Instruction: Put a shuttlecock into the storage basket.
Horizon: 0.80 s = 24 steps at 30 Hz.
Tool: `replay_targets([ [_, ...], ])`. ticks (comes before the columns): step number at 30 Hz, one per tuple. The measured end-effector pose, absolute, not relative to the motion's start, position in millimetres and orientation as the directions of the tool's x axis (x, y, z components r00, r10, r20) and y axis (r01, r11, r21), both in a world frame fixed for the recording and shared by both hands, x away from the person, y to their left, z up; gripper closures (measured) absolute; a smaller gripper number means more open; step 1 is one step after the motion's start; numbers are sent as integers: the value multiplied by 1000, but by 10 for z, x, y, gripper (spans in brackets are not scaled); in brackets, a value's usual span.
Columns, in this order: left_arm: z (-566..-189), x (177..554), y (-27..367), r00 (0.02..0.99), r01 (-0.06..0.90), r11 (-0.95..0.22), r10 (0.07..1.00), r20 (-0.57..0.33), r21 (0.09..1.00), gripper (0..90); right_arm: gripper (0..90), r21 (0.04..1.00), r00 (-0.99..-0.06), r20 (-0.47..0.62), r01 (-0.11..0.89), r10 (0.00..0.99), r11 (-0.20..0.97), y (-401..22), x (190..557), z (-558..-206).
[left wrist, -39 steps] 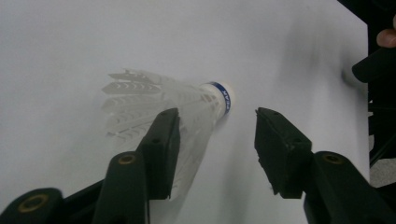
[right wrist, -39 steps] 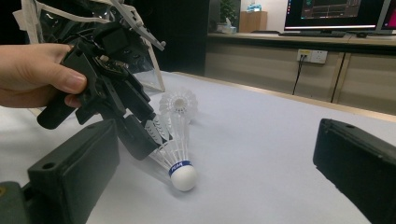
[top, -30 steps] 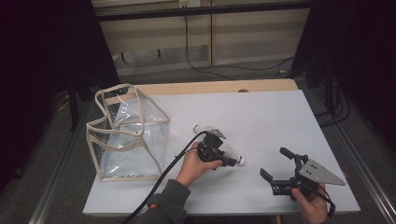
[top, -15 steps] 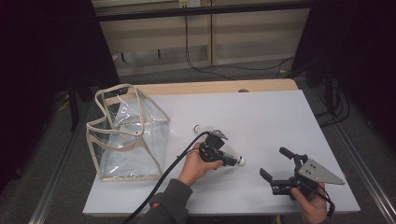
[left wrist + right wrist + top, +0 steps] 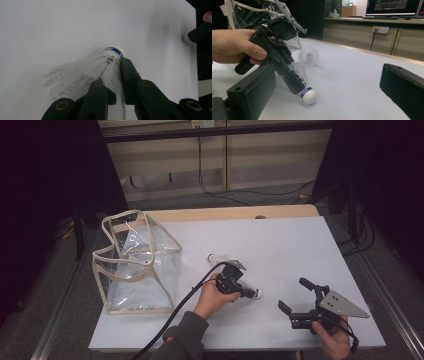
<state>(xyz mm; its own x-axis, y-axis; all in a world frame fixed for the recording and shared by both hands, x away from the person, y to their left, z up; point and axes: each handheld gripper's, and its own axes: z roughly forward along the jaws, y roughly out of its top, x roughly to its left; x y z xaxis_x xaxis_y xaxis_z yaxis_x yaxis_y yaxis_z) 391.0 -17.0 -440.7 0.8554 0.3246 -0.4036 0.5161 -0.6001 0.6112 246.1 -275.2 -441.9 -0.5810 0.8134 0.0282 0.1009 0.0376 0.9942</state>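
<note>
Far left on the white table point(image 5: 280, 245) sits the clear plastic bag point(image 5: 137, 267) with beige trim, upright, mouth open at the top. Just right of it, well apart from the bag wall, a second shuttlecock point(image 5: 212, 256) lies on the table; in the right gripper view it sits beyond your left gripper, feather skirt facing the camera point(image 5: 308, 57).

Centre, near side: your left hand point(image 5: 212, 295) holds the left gripper point(image 5: 245, 291), tilted down toward the table. Its jaws have just been closing and now pinch the feather skirt of the shuttlecock point(image 5: 105, 66) between them. The cork tip with the blue band points right and touches the table point(image 5: 309, 95). In the high view the cork point(image 5: 256, 294) pokes out just right of the jaw tips.

Right, near edge: your right hand point(image 5: 332, 340) holds the right gripper point(image 5: 295, 296), jaws wide apart, nothing between them, aimed left at the shuttlecock and well apart from it.
</note>
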Motion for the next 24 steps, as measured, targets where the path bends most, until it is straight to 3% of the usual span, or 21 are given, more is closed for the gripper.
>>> replay_targets([
  [24,-3997,3925,85,851,523,-599,336,-403,606,854,4,994,-580,27,100,814,38,-2749,2456,-4417],
])
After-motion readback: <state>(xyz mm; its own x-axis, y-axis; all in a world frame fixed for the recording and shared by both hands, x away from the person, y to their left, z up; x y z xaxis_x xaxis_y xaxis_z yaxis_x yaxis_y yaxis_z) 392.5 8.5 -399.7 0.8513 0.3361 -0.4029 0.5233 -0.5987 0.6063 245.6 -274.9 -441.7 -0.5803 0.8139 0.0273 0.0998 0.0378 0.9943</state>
